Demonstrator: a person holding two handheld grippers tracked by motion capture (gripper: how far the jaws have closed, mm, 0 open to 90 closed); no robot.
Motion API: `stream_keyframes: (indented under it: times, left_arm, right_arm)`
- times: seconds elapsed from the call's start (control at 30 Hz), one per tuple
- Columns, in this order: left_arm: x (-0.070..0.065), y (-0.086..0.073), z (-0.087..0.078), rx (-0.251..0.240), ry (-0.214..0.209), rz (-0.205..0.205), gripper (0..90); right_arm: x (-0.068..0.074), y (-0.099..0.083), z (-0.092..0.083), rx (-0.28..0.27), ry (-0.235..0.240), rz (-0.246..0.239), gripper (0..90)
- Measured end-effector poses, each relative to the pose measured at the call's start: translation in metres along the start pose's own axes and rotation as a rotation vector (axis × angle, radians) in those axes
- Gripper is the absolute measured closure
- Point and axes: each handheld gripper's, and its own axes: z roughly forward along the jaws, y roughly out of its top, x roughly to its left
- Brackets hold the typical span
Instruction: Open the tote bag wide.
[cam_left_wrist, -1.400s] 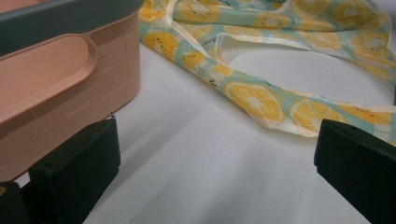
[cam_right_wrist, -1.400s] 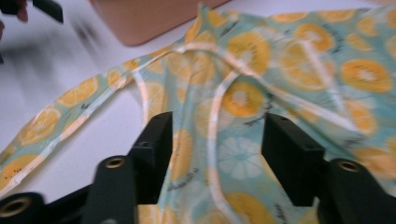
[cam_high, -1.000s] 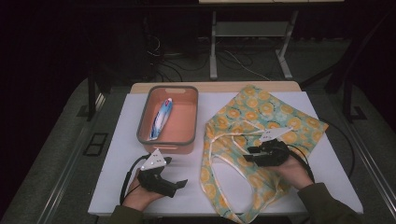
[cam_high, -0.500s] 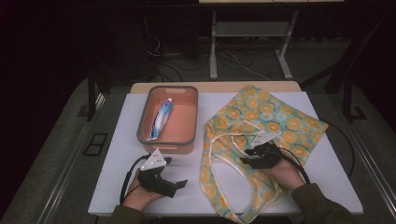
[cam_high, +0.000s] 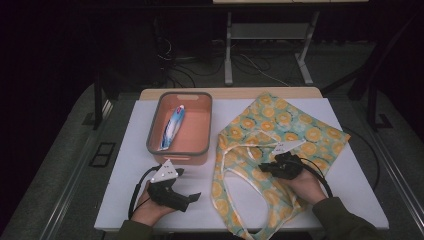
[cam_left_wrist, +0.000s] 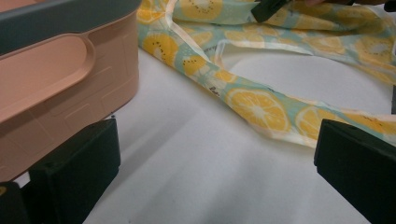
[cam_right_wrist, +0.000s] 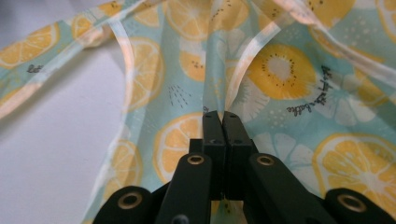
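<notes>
Not much has shifted in the last second, just the right tool (cam_high: 267, 167) creeping a bit toward the middle of the lemon-print tote bag (cam_high: 300, 132), jaws pinched tight on a fold of it. That bag lies flat on the table (cam_high: 350, 175) right of the pink bin (cam_high: 200, 150) holding a toothpaste tube (cam_high: 171, 127), probably getting opened up. Left tool (cam_high: 192, 196) rests near the bin, jaws wide apart and empty, likely waiting its turn.

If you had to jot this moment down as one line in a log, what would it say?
right gripper: shut on bag | left gripper: open, holds nothing, resting near bin | tube: in bin
</notes>
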Motion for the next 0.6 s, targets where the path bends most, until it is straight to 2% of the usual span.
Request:
stream_keyframes:
  times: [0.03, 0.17, 0.6]
  left_arm:
    - [0.000, 0.000, 0.000, 0.000, 0.001, 0.000, 0.0]
    - [0.001, 0.000, 0.000, -0.001, 0.000, -0.002, 0.0]
    - [0.002, -0.001, 0.001, 0.003, 0.003, -0.005, 0.0]
  right_arm:
    - [0.001, 0.001, -0.001, -0.008, 0.009, -0.001, 89.7]
    - [0.003, 0.005, -0.008, -0.043, -0.004, 0.003, 89.7]
    - [-0.025, 0.028, -0.045, -0.207, -0.080, 0.063, 89.7]
